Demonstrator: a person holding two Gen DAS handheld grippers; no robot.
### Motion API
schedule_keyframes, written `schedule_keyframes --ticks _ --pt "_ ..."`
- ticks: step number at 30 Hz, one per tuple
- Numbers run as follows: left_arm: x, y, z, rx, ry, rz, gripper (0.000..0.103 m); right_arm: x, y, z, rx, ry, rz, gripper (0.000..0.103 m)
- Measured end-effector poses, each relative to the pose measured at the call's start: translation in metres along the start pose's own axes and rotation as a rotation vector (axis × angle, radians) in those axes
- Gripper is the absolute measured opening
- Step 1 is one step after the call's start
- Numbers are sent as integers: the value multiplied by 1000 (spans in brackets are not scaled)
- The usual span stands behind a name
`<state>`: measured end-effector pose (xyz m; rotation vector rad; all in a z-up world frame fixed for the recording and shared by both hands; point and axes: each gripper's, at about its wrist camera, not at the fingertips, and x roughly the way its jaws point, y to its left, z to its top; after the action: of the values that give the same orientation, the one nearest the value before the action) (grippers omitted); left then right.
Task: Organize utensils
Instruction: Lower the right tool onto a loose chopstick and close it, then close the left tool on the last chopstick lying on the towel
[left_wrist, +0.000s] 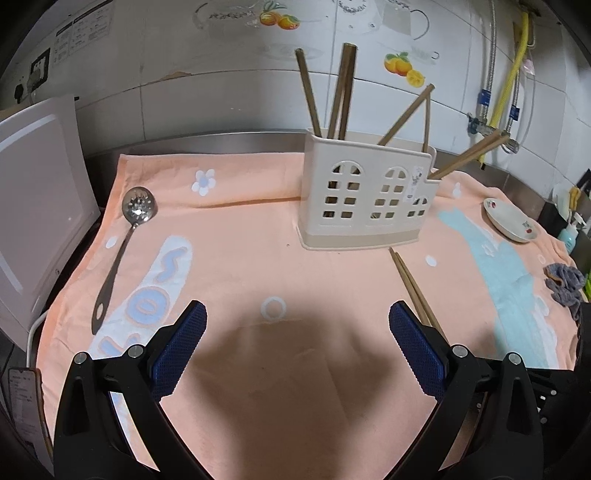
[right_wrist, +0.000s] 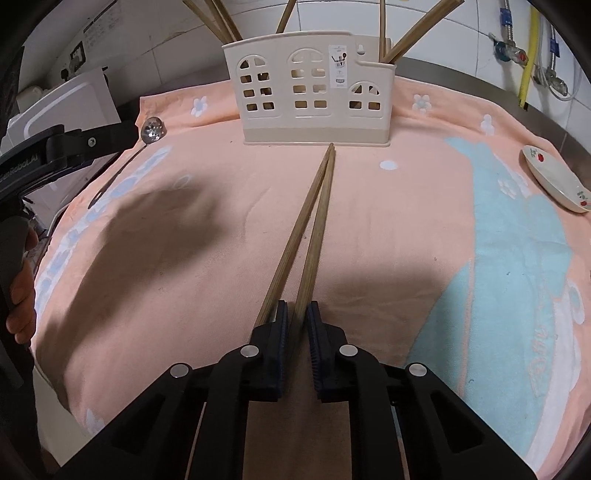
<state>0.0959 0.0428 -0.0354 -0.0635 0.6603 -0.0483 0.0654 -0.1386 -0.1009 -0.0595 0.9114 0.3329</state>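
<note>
A beige utensil holder (left_wrist: 365, 199) (right_wrist: 314, 96) with window cut-outs stands at the back of the peach towel, with several wooden chopsticks upright in it. A pair of chopsticks (right_wrist: 314, 221) (left_wrist: 413, 288) lies on the towel, pointing at the holder. My right gripper (right_wrist: 298, 314) is shut on the near end of the right-hand chopstick; the other stick runs along the outside of its left finger. A slotted metal spoon (left_wrist: 138, 206) (right_wrist: 153, 129) lies at the towel's left side. My left gripper (left_wrist: 297, 308) hangs open over bare towel, nothing between its fingers.
A small white plate (left_wrist: 511, 219) (right_wrist: 554, 181) sits at the towel's right edge, with a grey cloth (left_wrist: 565, 284) nearer. A white appliance (left_wrist: 37, 221) stands left of the towel. A phone (left_wrist: 22, 391) lies at the near left. A tiled wall with pipes rises behind.
</note>
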Motion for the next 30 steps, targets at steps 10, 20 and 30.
schedule_keyframes --ticks 10,20,30 --pt "2 -23 -14 37 44 -30 98 -16 -16 0 39 -54 17 7" --pt "12 -58 -40 71 122 -84 98 -56 -32 8 14 -177 10 7" --pt "17 -91 -53 106 156 -137 96 -81 -50 11 16 -258 10 7"
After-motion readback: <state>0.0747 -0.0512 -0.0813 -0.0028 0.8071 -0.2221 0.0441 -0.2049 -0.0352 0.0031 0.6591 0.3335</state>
